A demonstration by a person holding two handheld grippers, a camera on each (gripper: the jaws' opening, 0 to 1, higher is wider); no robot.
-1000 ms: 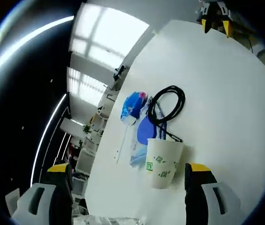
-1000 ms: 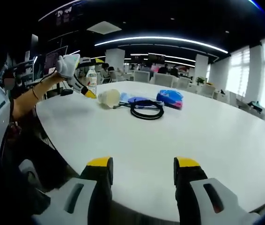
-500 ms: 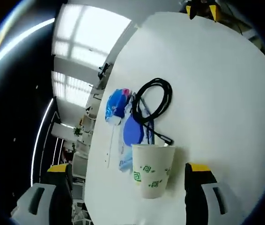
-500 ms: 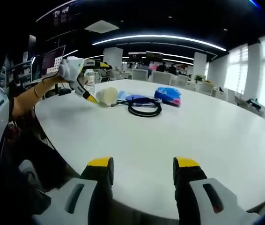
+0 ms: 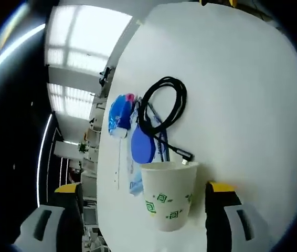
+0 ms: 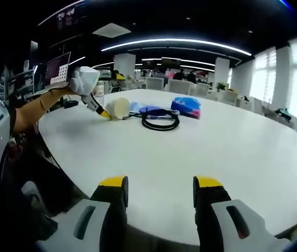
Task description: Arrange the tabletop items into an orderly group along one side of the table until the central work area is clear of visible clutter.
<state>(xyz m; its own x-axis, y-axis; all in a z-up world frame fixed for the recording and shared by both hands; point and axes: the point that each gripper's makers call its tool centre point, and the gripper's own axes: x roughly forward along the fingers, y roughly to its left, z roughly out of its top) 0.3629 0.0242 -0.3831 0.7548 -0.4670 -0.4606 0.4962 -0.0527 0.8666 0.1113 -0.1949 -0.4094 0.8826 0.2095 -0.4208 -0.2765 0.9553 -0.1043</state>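
A: Since the earlier frame the left gripper (image 5: pixel 143 223) came closer to the paper cup (image 5: pixel 168 195); in the left gripper view the cup became larger and now sat between the two jaws, which stood wide apart, not touching it.

B: And where was the cup on the desk (image 5: pixel 243 105)?

A: It lay on its side near the left edge of the white desk. Just beyond it were a blue disc (image 5: pixel 142 146), a coiled black cable (image 5: pixel 163 105) and a blue packet (image 5: pixel 119 113), all close together.

B: What about the other side?

A: The right gripper (image 6: pixel 159 210) hovered over the near edge of the desk, its jaws spread and holding nothing. In the right gripper view the left gripper (image 6: pixel 93 92) was far to the left, its yellow tip just beside the cup (image 6: pixel 118 107), with the cable (image 6: pixel 160 119) to the right of it.
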